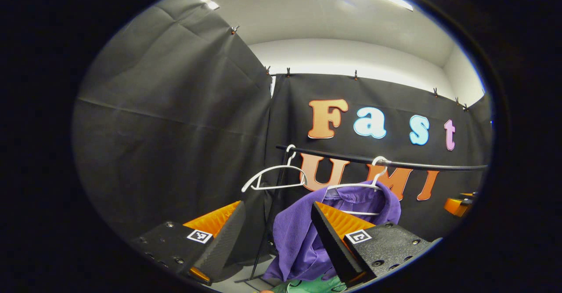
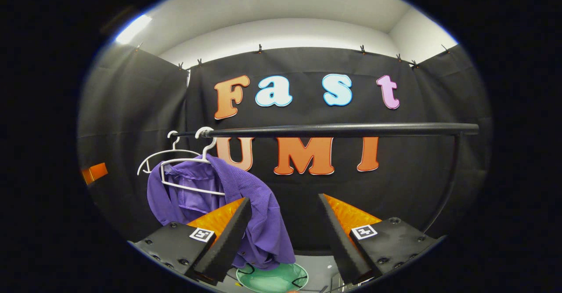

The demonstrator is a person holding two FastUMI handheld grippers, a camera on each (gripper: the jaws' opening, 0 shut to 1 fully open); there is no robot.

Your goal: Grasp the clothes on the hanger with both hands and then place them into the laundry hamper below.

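A purple shirt (image 1: 296, 236) hangs lopsided on a white hanger (image 1: 353, 186) from the black rail (image 1: 395, 163). My left gripper (image 1: 276, 205) is open, short of the shirt, which shows between and behind its fingers. In the right gripper view the shirt (image 2: 263, 222) droops from its hanger (image 2: 189, 161) at the rail's left end (image 2: 342, 129). My right gripper (image 2: 284, 198) is open and holds nothing, and the shirt lies behind its left finger (image 2: 228, 236). The green hamper (image 2: 272, 280) sits on the floor below the shirt, and its rim (image 1: 316, 286) also peeks in at the bottom of the left gripper view.
An empty white hanger (image 1: 274, 176) hangs on the rail to the left of the shirt, also seen as the empty hanger (image 2: 153, 157). The rack's upright posts (image 1: 268, 222) (image 2: 448, 187) stand at either end. Black cloth walls close in the booth.
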